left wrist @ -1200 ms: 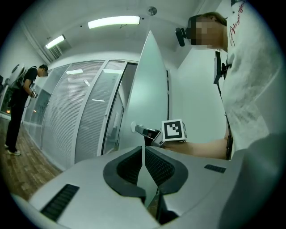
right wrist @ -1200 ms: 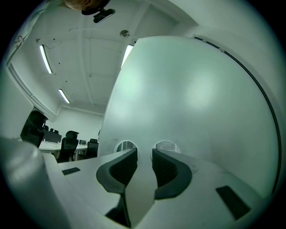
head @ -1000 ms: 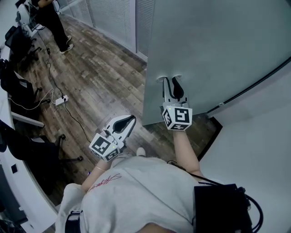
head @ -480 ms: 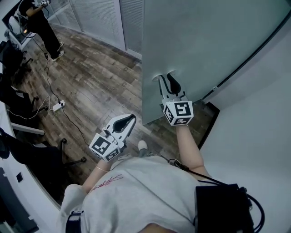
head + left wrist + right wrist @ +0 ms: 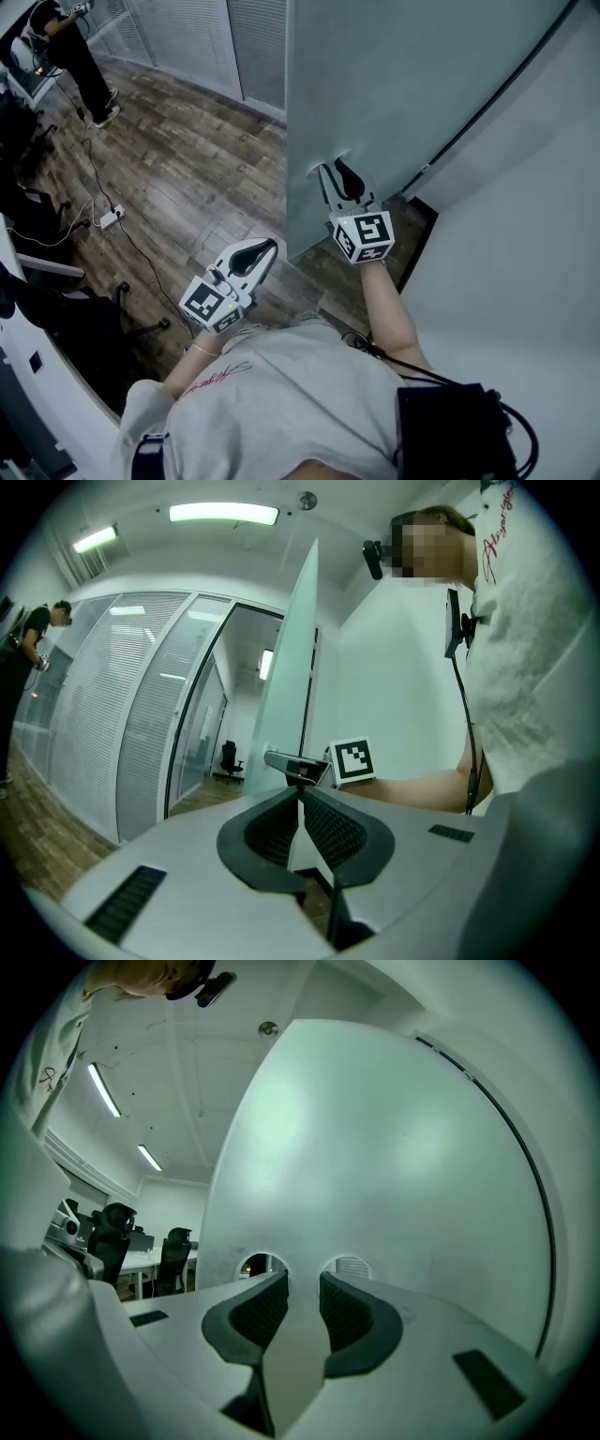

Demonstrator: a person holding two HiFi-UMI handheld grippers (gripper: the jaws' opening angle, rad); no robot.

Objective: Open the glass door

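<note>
The frosted glass door [image 5: 403,84] stands ajar over the wood floor, its free edge toward the left. My right gripper [image 5: 336,171] points level at it, shut on the door handle [image 5: 302,1321], a pale strip between two round cut-outs. Both pads [image 5: 339,1309] press that strip, with the door [image 5: 375,1147] filling the right gripper view. My left gripper [image 5: 264,246] hangs in the air left of the door, away from it, shut on nothing. In the left gripper view its pads [image 5: 323,825] meet at the tips. Beyond them show the door's edge [image 5: 291,686] and the right gripper's marker cube [image 5: 353,759].
A white wall [image 5: 525,216] and a black door frame [image 5: 487,103] close off the right. A partition with blinds [image 5: 187,37] runs along the back. A person [image 5: 70,52] stands at far left near office chairs [image 5: 37,211]. A power strip [image 5: 110,217] with cable lies on the floor.
The door's free edge has swung left in the head view, and the right gripper has gone with it, still on the handle. The left gripper has travelled alongside, still shut.
</note>
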